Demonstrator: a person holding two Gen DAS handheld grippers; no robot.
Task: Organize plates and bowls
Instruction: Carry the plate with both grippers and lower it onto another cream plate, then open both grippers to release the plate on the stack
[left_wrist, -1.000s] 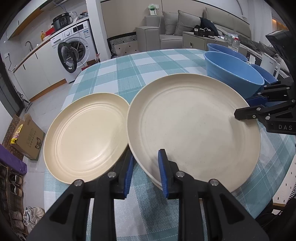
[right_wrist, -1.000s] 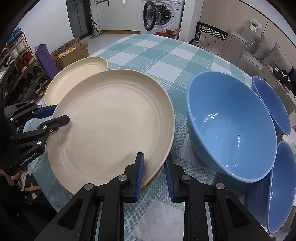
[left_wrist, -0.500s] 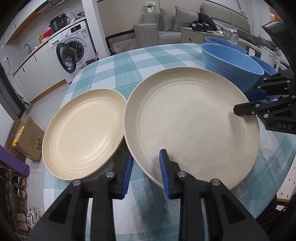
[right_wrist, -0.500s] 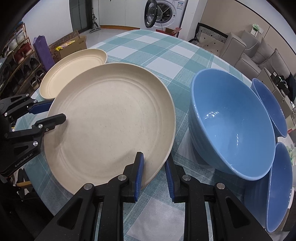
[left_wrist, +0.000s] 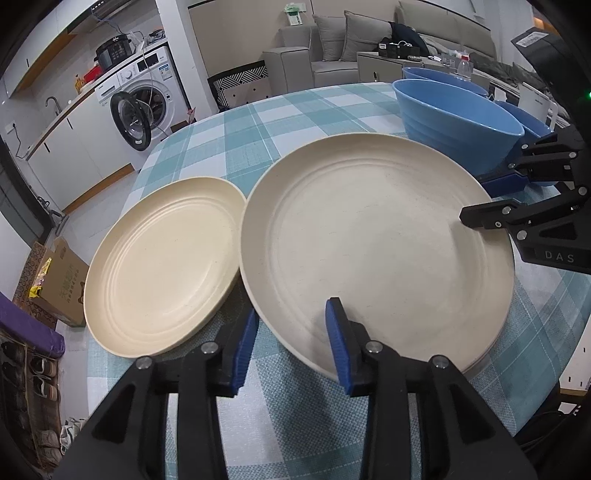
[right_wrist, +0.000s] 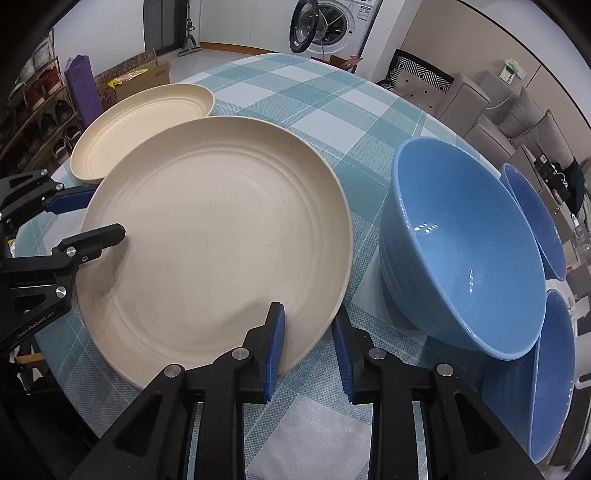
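A large cream plate (left_wrist: 376, 240) (right_wrist: 221, 240) lies on the checked tablecloth (left_wrist: 258, 125). My left gripper (left_wrist: 293, 312) (right_wrist: 107, 212) straddles its near-left rim with jaws opening; a clear gap shows around the rim. On the opposite rim, my right gripper (right_wrist: 308, 314) (left_wrist: 472, 199) is opening too, and cloth shows between the rim and the outer pad. A smaller cream plate (left_wrist: 162, 266) (right_wrist: 140, 122) sits beside the large one, its edge partly hidden by it. A big blue bowl (right_wrist: 461, 251) (left_wrist: 454, 122) stands on the other side.
Two more blue bowls (right_wrist: 535, 218) (right_wrist: 546, 376) crowd behind and beside the big one. The round table's edge (left_wrist: 122, 373) runs close under both grippers. On the floor are a cardboard box (left_wrist: 62, 291) and a washing machine (left_wrist: 144, 103); a grey sofa (left_wrist: 332, 48) stands beyond.
The large plate came down from above the small plate and settled on the cloth beside it. Both grippers' jaws have widened around its rim, the left more than the right.
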